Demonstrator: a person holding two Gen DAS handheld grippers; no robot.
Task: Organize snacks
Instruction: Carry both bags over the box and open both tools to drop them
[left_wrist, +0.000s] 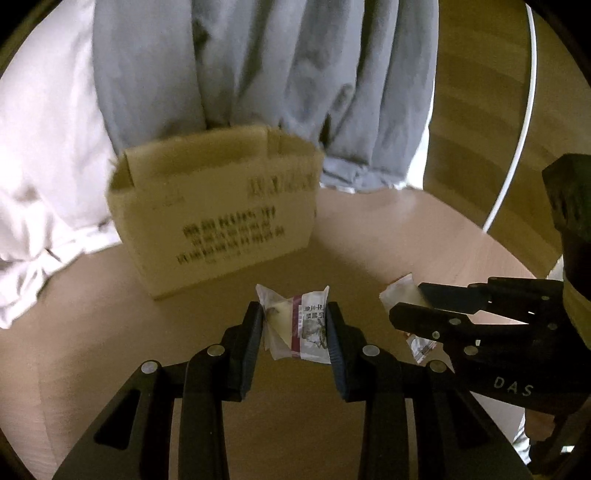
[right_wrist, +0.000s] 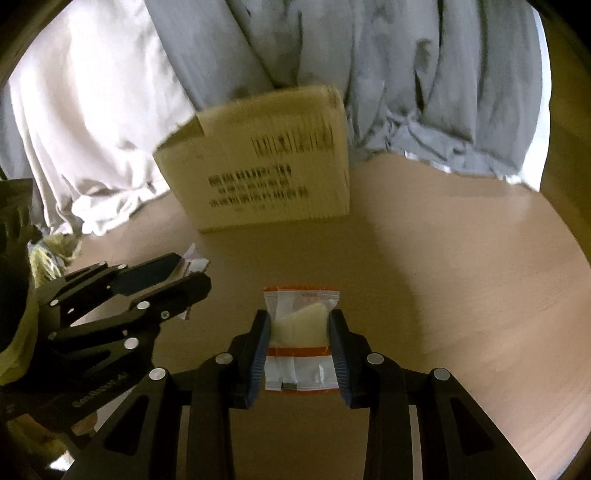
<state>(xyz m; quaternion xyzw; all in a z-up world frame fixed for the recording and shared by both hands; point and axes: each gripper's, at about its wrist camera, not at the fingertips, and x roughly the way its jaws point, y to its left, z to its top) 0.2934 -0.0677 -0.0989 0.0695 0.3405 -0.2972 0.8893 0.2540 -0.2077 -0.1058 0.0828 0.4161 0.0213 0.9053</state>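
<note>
My left gripper (left_wrist: 295, 325) is shut on a clear snack packet with a maroon label (left_wrist: 299, 325), held above the round table. My right gripper (right_wrist: 299, 332) is shut on a clear snack packet with orange-red bands (right_wrist: 300, 336). An open cardboard box with black print (left_wrist: 218, 206) stands at the table's far side, ahead of both grippers; it also shows in the right wrist view (right_wrist: 266, 166). The right gripper shows at the right of the left wrist view (left_wrist: 410, 299), the left gripper at the left of the right wrist view (right_wrist: 192, 273).
The round wooden table (left_wrist: 424, 236) has its edge behind the box. Grey and white curtains (left_wrist: 258, 66) hang behind it. A white cable (left_wrist: 524, 110) runs down at the right over the wooden floor.
</note>
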